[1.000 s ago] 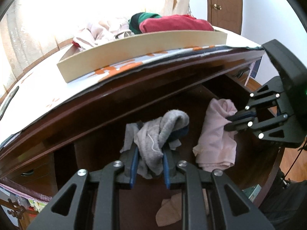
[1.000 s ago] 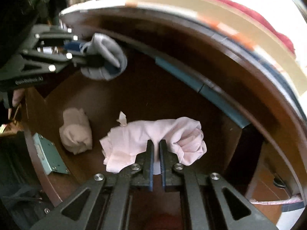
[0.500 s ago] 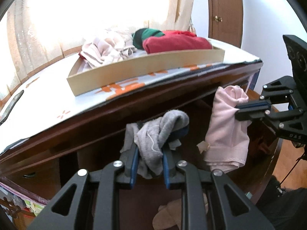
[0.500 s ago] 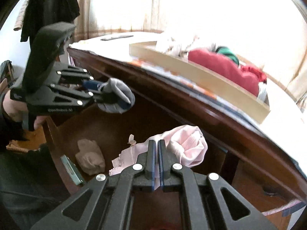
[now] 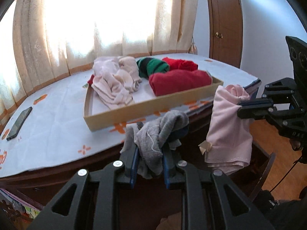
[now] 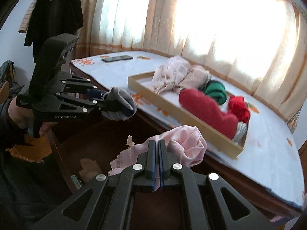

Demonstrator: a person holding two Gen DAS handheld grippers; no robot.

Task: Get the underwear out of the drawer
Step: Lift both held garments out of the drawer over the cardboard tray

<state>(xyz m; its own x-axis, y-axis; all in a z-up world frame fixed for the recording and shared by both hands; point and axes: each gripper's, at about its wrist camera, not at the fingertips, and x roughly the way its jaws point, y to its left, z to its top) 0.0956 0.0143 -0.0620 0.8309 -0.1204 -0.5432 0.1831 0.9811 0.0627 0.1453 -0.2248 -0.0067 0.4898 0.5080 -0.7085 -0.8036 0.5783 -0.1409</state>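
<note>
Sunlit curtains (image 5: 34, 44) back a desk (image 5: 57, 118) covered with a white cloth bearing orange motifs.

Left tool (image 5: 149, 164): the jaws are clamped on a bunched grey underwear item (image 5: 159, 134), which bulges up and forward past the blue pads and hangs a little below them. In the right wrist view the same tool (image 6: 107, 103) extends in from the left, gripped by a hand (image 6: 17, 113), with the grey bundle wrapped over its tips.

Right tool (image 6: 156, 153): the jaws are pressed together on a fold of pink underwear (image 6: 188, 147), which spills out on both sides of the fingers. In the left wrist view this tool (image 5: 239, 109) enters from the right, and the pink garment (image 5: 228, 130) hangs freely below its tips, clear of any surface.

Directly beneath both tools lies the open dark-wood drawer (image 6: 57, 151). One pale rolled item (image 6: 88, 168) rests inside it, below and to the left of the right tool.

Just ahead of both tools, on the desk, sits a shallow cardboard tray (image 5: 153, 111). It contains a folded red garment (image 5: 180, 80), a green and black roll (image 5: 151, 67), and a loose pile of pale pink clothing (image 5: 113, 82).

Further out, to the left of the tray, a dark phone (image 5: 19, 122) lies flat on the cloth. A brown door (image 5: 224, 23) stands beyond the right end of the desk. A black coat (image 6: 55, 17) hangs on the wall to the far left of the right tool.
</note>
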